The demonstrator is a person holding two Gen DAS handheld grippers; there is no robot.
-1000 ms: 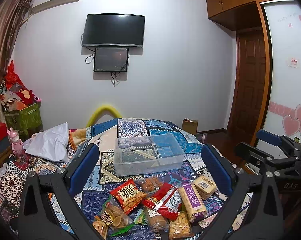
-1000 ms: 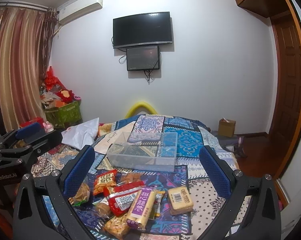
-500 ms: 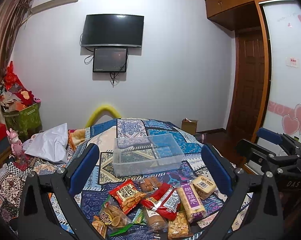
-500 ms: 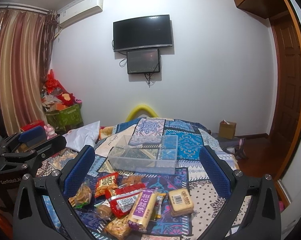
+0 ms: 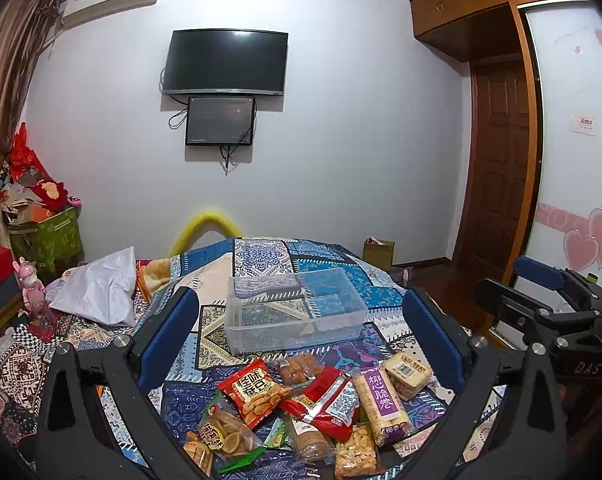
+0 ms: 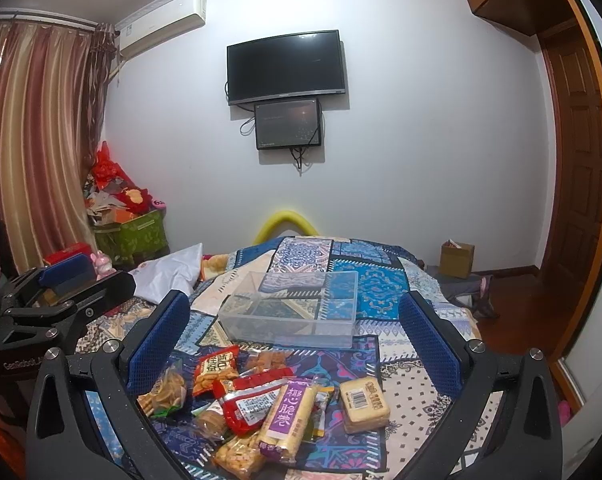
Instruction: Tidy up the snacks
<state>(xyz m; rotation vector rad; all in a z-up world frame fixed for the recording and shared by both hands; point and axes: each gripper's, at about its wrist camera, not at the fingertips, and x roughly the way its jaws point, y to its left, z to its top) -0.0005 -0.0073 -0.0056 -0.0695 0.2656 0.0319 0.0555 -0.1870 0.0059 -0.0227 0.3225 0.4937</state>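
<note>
A heap of snack packets lies on the patterned bedspread near me: a red packet [image 5: 254, 391] [image 6: 217, 367], a red-wrapped bar [image 5: 325, 400] [image 6: 257, 398], a purple-labelled roll [image 5: 382, 400] [image 6: 289, 416] and a pale biscuit pack [image 5: 407, 369] [image 6: 363, 404]. An empty clear plastic box [image 5: 295, 314] [image 6: 291, 312] stands just beyond them. My left gripper [image 5: 301, 328] is open and empty above the heap. My right gripper [image 6: 295, 336] is open and empty, held to the right of the left one.
A white cloth [image 5: 101, 284] lies on the bed's left side. A green bin of clutter [image 6: 135, 232] stands by the curtain. A cardboard box [image 6: 457, 258] sits on the floor by the wooden door. Screens hang on the far wall.
Both views have shifted slightly; the right gripper has tilted or lowered a little so the snacks sit lower in its view. Nothing was grasped.
</note>
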